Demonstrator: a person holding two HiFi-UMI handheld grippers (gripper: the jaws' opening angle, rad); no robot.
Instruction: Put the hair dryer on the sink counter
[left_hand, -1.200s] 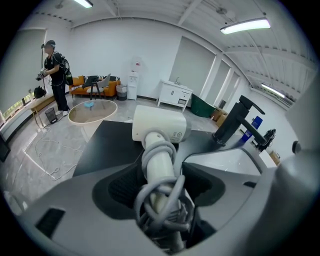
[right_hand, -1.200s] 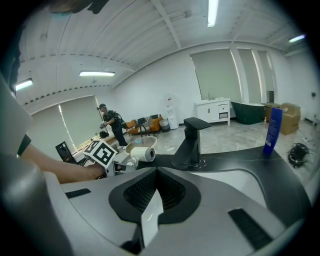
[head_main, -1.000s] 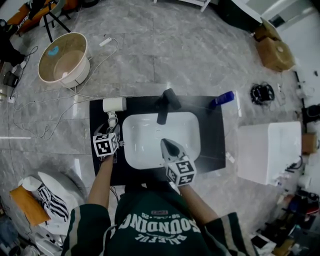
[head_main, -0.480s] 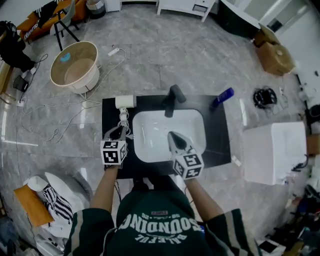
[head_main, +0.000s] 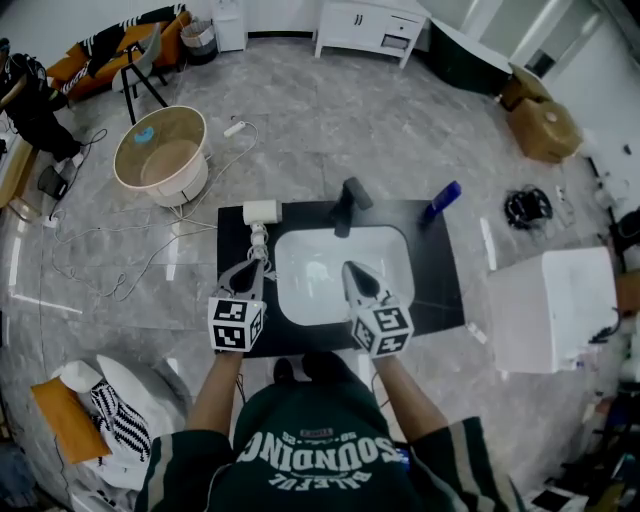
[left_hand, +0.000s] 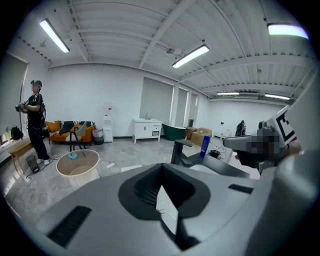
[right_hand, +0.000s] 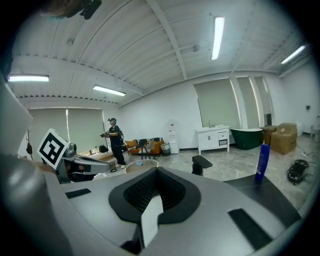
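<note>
We are seeing a black counter (head_main: 437, 285) holding a white sink (head_main: 310, 285) below the grey right gripper (head_main: 353, 270). Its cube (head_main: 381, 329) is showing black and white squares. Off to its left a white hair dryer (head_main: 260, 212) is lying, and far ahead a blue bottle (head_main: 441, 202) is standing.

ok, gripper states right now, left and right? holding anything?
Left gripper: fingers just closed, holding nothing.
Right gripper: fingers closed, holding nothing.

Shirt (head_main: 318, 447) print, upside down: "SOUNDING"; smaller line unreadable
</note>
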